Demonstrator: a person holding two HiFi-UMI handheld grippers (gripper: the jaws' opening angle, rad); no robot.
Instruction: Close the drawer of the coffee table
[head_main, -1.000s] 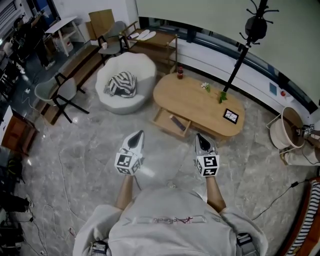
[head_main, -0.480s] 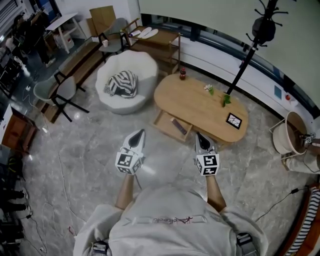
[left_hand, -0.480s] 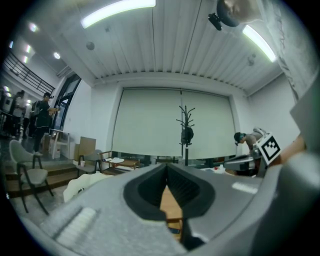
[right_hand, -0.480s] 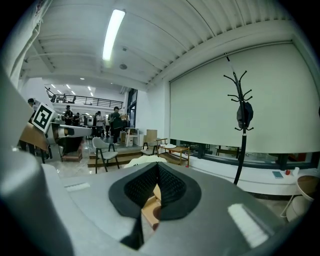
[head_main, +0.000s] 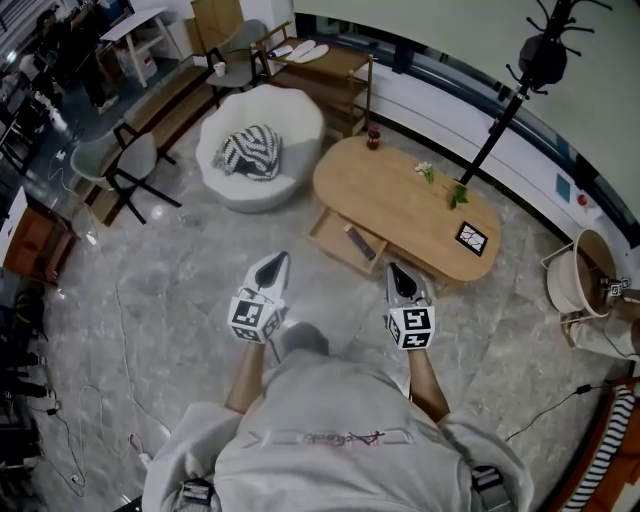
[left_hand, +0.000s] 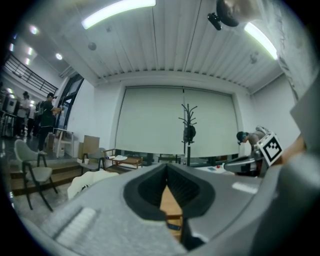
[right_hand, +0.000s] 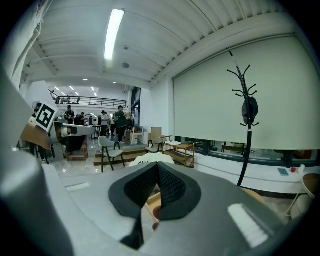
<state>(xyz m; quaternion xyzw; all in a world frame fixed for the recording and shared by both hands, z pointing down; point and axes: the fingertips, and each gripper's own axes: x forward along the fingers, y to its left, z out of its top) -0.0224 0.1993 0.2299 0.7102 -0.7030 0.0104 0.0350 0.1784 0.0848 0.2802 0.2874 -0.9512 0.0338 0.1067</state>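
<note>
My left gripper (head_main: 278, 259) and right gripper (head_main: 397, 269) are both pressed together, holding nothing, a little in front of the coffee table (head_main: 400, 200). Its drawer (head_main: 345, 243) stands pulled out on my side; a square-marker card (head_main: 471, 238) lies on the tabletop.

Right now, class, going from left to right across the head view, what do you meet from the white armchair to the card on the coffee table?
white armchair → red bottle → small white flowers → black-and-white card
</note>
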